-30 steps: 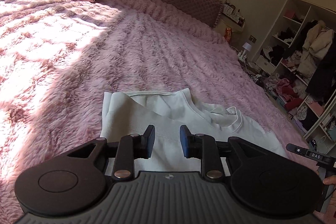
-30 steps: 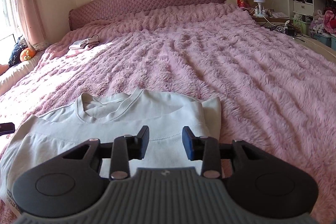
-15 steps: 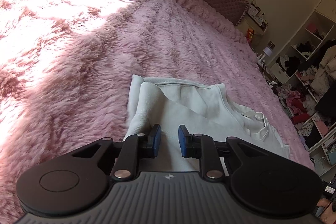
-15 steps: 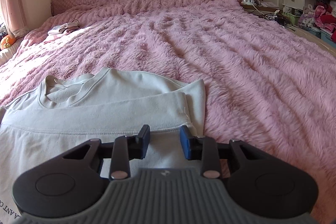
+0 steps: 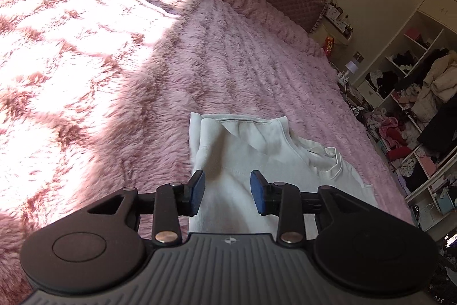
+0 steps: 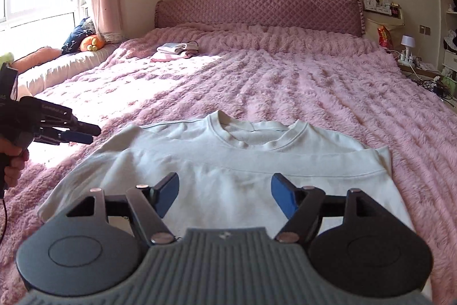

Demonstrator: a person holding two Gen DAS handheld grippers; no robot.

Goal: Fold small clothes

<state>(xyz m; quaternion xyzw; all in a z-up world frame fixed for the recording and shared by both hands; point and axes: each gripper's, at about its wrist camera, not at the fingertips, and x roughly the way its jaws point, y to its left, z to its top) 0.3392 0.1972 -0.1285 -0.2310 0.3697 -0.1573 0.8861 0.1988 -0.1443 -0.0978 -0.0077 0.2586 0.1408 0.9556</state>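
Note:
A white sweatshirt lies flat on the pink fluffy bed cover, collar toward the headboard, with both sleeves folded in across the body. It also shows in the left wrist view. My left gripper is open and empty, held above the garment's left edge; from the right wrist view it hovers left of the sweatshirt, off the cloth. My right gripper is wide open and empty above the lower middle of the sweatshirt.
A small stack of folded clothes lies near the headboard. Pillows and a plush toy sit by the window at left. Cluttered shelves and a nightstand stand at the bed's right side.
Both grippers have opened and lifted back from the sweatshirt. The right gripper rose and now looks across the whole garment; the left gripper drew off to the left side.

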